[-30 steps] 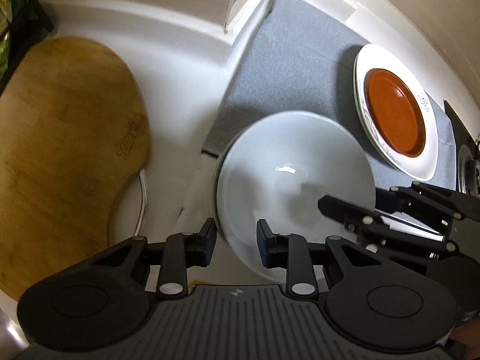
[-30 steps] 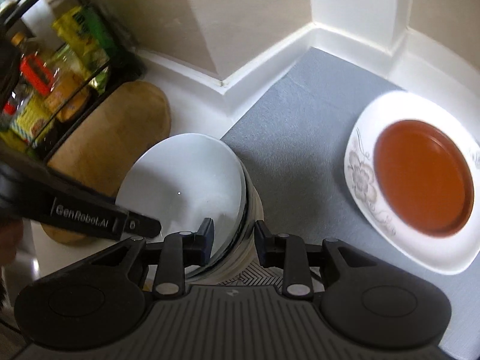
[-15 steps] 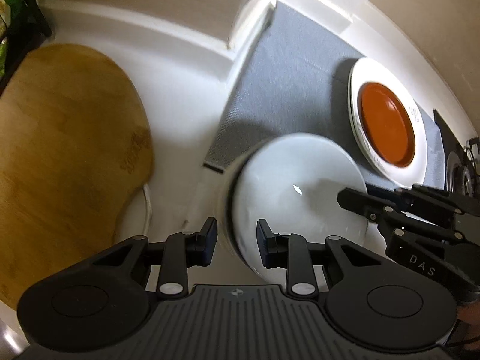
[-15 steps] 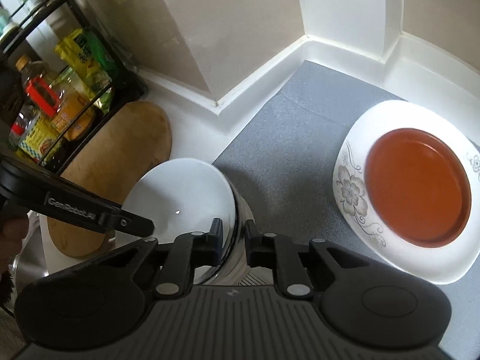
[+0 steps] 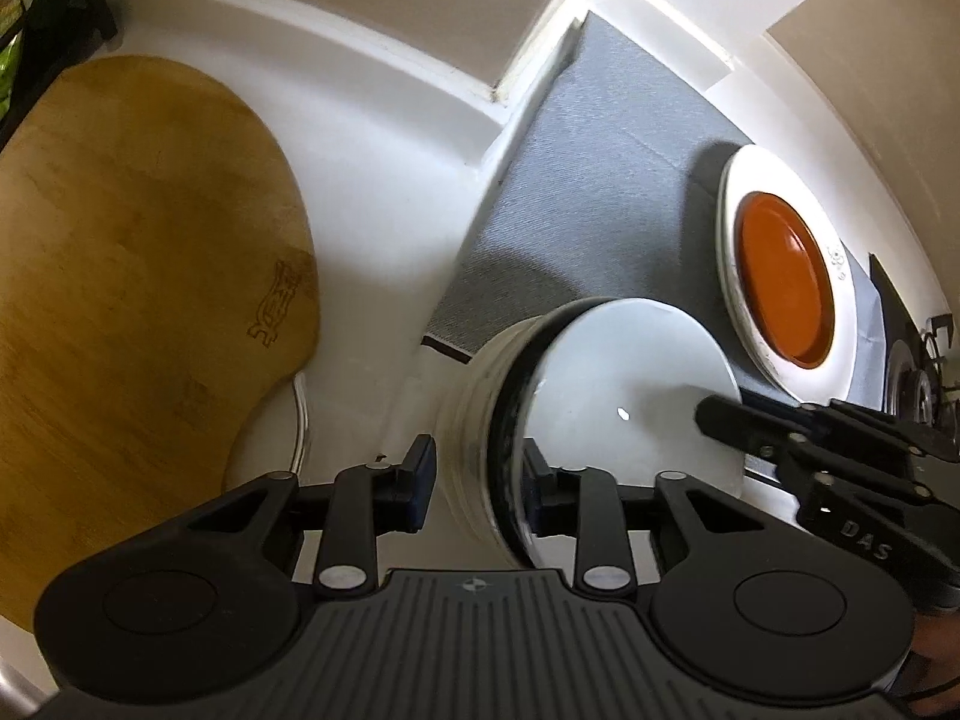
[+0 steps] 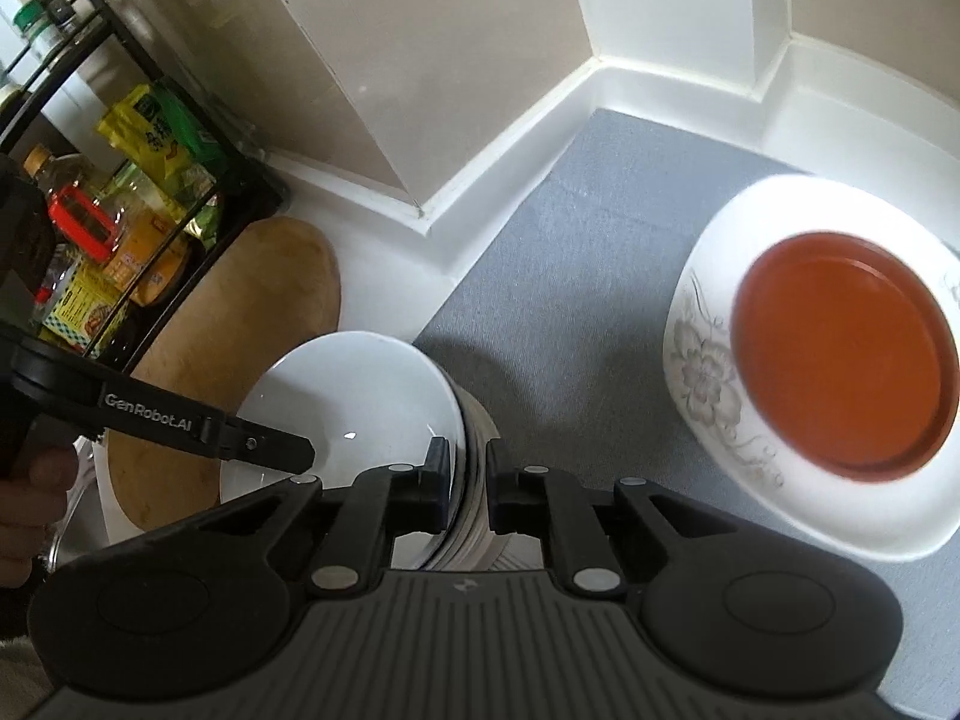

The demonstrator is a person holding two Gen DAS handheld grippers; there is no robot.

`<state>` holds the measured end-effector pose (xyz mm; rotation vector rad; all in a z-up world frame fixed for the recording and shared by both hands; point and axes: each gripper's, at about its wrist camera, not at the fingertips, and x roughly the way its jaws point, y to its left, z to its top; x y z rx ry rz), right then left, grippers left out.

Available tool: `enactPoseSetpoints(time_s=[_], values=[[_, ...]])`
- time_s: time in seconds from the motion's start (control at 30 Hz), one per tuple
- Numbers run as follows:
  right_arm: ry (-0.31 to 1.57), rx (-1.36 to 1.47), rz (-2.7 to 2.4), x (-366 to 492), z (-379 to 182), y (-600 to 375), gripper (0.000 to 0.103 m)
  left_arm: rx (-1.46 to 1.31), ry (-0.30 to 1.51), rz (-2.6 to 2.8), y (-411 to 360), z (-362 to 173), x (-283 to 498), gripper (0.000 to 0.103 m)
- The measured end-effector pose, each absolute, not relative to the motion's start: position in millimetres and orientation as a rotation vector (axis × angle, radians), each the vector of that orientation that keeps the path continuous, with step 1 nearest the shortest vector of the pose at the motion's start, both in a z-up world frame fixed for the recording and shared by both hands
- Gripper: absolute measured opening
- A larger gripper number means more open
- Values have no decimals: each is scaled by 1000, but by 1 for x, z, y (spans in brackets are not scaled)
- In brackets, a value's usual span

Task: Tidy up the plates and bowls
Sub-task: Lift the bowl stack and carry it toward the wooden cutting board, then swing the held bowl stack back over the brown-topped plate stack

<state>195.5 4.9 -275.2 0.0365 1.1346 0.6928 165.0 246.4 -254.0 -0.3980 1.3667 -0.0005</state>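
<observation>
A white bowl [image 5: 630,384] [image 6: 348,390] sits nested in a ribbed cream bowl [image 5: 468,396] [image 6: 480,420] at the near edge of the grey mat [image 5: 600,180]. My left gripper [image 5: 477,474] straddles the stack's left rim. Its jaws are opening, and the outer pad stands just off the ribbed wall. My right gripper [image 6: 468,474] is shut on the stack's right rim, one pad inside the white bowl and one on the ribbed outside. Each gripper shows in the other's view: the right gripper [image 5: 720,414] and the left gripper [image 6: 300,453]. An orange dish [image 6: 840,372] rests on a flowered white plate [image 6: 696,372] to the right.
A wooden cutting board [image 5: 132,300] [image 6: 240,312] lies left of the bowls over a sink edge. A black rack [image 6: 120,180] with bottles and packets stands at the far left. White walls and a corner ledge bound the counter behind. A hob [image 5: 912,372] sits at the far right.
The right gripper's jaws closed onto the bowl stack's rim. In the left wrist view the stack shifted right and the ribbed outer bowl came into sight. The left jaws widened slightly.
</observation>
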Motion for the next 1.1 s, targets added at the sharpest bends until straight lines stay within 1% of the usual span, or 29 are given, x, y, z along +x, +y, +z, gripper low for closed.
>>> enactPoseSetpoints(time_s=[0.1,0.13,0.27,0.33,0.43,0.47,0.5,0.57,0.63,0.77,0.87,0.97,1.1], values=[[1138,45,677,201,-276,-2,34,-406,1380,7,248,-260,167,43],[1147,56,675,203,-278,-3,38,-411,1385,7,249,-263,167,46],[1192,109,671,204,-290,-7,45,-474,1408,-10,252,-277,168,54],[1210,114,667,200,-296,-7,53,-500,1406,-23,252,-281,167,58],[1235,110,681,194,-305,-2,60,-521,1404,-41,250,-285,166,61],[1243,110,683,193,-307,0,62,-536,1408,-51,249,-287,165,64],[1248,110,684,191,-309,1,65,-552,1416,-57,248,-291,164,69],[1256,113,686,189,-312,3,67,-583,1434,-63,246,-298,162,76],[1266,127,685,188,-316,5,67,-617,1436,-72,243,-303,159,80],[1273,140,660,190,-319,3,72,-653,1419,-53,247,-306,155,81],[1264,127,650,189,-319,3,78,-620,1392,-50,247,-300,152,81],[1254,119,659,187,-315,-2,79,-558,1288,-61,247,-278,143,82],[1226,95,677,180,-307,-6,82,-499,1060,2,251,-242,119,89]])
